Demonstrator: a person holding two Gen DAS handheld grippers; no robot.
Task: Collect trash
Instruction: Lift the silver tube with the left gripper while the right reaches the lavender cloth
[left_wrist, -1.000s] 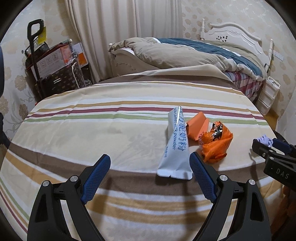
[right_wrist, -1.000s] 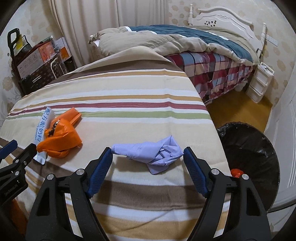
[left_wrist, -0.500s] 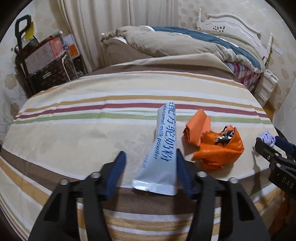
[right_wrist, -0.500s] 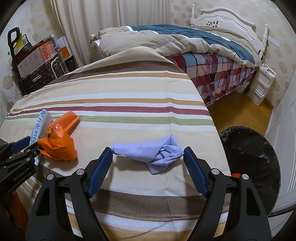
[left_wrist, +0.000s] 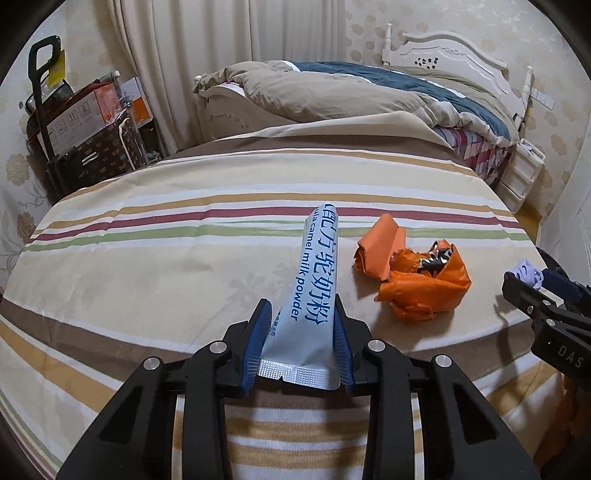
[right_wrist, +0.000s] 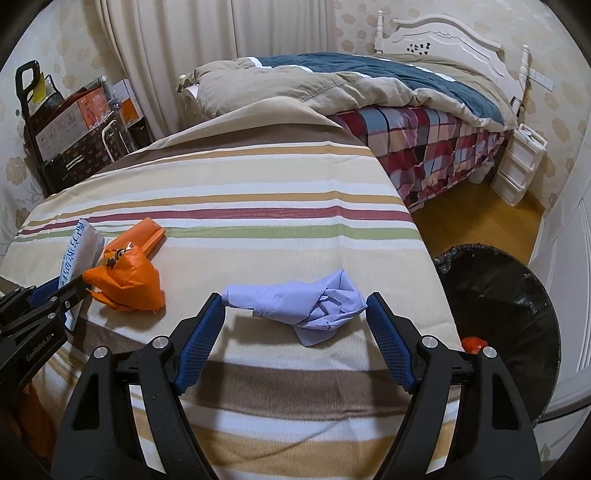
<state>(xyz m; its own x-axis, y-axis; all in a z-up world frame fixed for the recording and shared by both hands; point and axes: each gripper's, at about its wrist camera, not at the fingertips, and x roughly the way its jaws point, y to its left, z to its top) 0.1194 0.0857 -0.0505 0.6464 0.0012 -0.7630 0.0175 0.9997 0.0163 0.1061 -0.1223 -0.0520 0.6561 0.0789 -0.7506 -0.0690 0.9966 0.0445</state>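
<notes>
A striped tablecloth (left_wrist: 184, 258) covers the work surface, with a bed (right_wrist: 388, 96) behind it and a black-lined trash bin (right_wrist: 495, 295) on the floor off its right edge. On the cloth a crumpled orange wrapper (left_wrist: 417, 280) lies just beside the milk powder sachet (left_wrist: 314, 291), nothing between them. The left gripper (left_wrist: 301, 343) has just been closing, and its blue pads now press both sides of the sachet's near end, the far end tilted up off the cloth. The right gripper (right_wrist: 295, 332) stands wide, its jaws on either side of a crumpled lilac wrapper (right_wrist: 306, 306) without squeezing it. A small orange scrap (right_wrist: 472, 343) shows at the bin's edge.
</notes>
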